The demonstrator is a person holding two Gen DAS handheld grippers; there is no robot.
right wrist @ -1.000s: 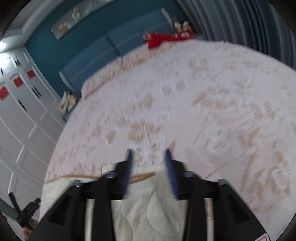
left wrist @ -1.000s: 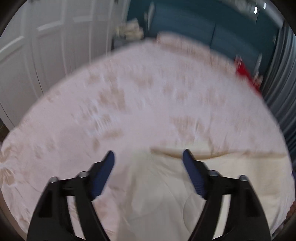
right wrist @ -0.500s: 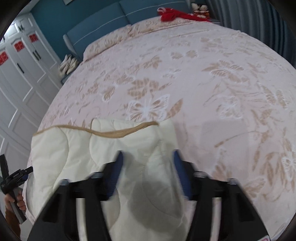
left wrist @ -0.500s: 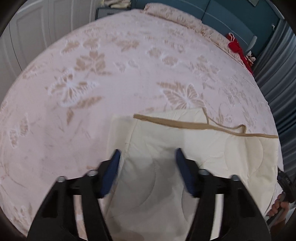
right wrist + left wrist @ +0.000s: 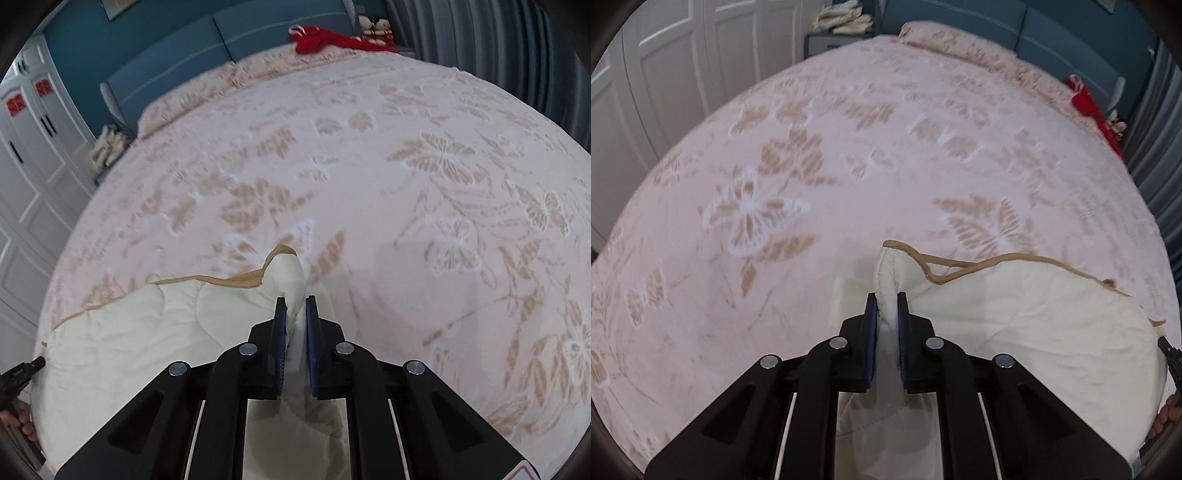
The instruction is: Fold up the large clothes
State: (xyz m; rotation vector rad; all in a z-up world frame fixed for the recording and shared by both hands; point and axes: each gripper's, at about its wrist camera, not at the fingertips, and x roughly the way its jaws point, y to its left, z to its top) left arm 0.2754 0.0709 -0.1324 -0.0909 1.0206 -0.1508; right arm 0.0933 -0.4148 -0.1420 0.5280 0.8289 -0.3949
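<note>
My left tool (image 5: 886, 295) and right tool (image 5: 295, 299) have just closed, each pinching a corner of the cream quilted garment (image 5: 1034, 314) lying low in frame on the bed (image 5: 849, 166).

a quilted garment (image 5: 1027, 325) lies on the near part of the bed (image 5: 849, 155), its trimmed edge toward the headboard (image 5: 192, 48). the left gripper (image 5: 886, 306) grips its left corner, the right gripper (image 5: 295, 310) its right corner, each with a fold of the cloth pinched between the pads. at the far end a heap of clothes (image 5: 332, 40) lies beside the curtain (image 5: 498, 44). the wardrobe (image 5: 665, 74) stands left of the bed.
</note>
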